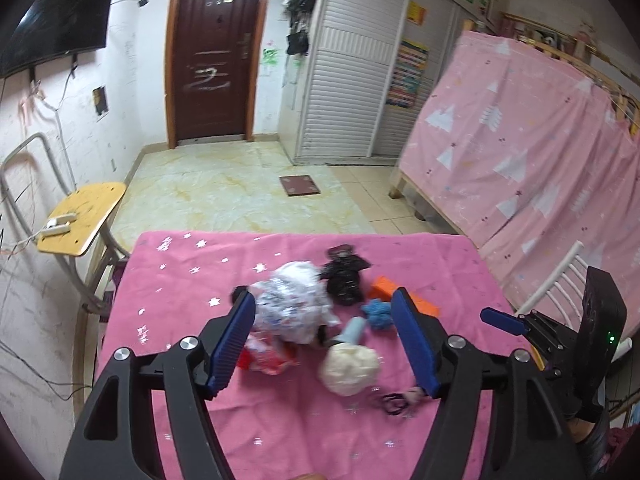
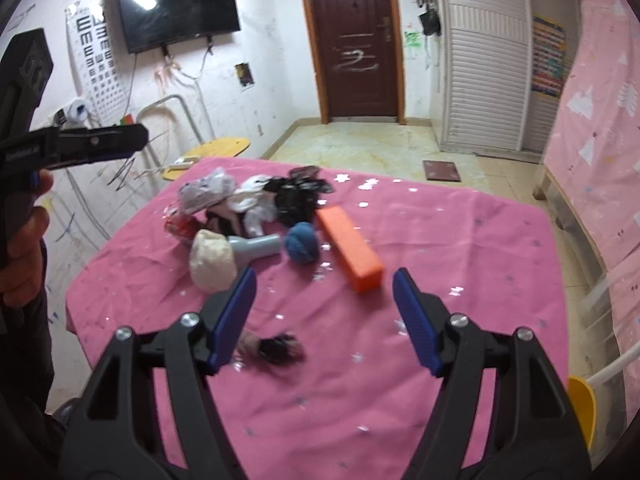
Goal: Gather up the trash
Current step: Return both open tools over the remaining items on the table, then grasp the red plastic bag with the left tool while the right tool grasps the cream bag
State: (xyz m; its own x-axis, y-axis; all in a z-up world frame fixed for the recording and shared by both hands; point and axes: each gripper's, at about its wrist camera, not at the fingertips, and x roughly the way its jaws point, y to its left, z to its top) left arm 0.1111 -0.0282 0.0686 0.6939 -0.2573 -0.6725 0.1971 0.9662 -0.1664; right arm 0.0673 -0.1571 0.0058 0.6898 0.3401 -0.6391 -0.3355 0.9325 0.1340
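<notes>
Trash lies piled on a table under a pink star-print cloth (image 1: 180, 280). My left gripper (image 1: 324, 304) hovers open over the pile, nothing between its pads. Below it are a crumpled white printed bag (image 1: 294, 300), a black bag (image 1: 344, 276), a red wrapper (image 1: 266, 358), a cream wad (image 1: 350, 366) and a blue fuzzy ball (image 1: 376, 312). My right gripper (image 2: 324, 280) is open and empty, just short of an orange box (image 2: 349, 254). A dark tuft of hair (image 2: 276, 348) lies under its left finger. A hand (image 2: 24, 240) holds the left gripper (image 2: 140, 140) at the left edge.
A yellow chair seat (image 1: 84, 216) with a power strip stands left of the table. A bed behind a pink curtain (image 1: 520, 152) is to the right, with a white rail (image 1: 556, 280) at the table's right edge. A brown scale (image 1: 301, 186) lies on the tiled floor. A yellow container (image 2: 582, 408) sits near right.
</notes>
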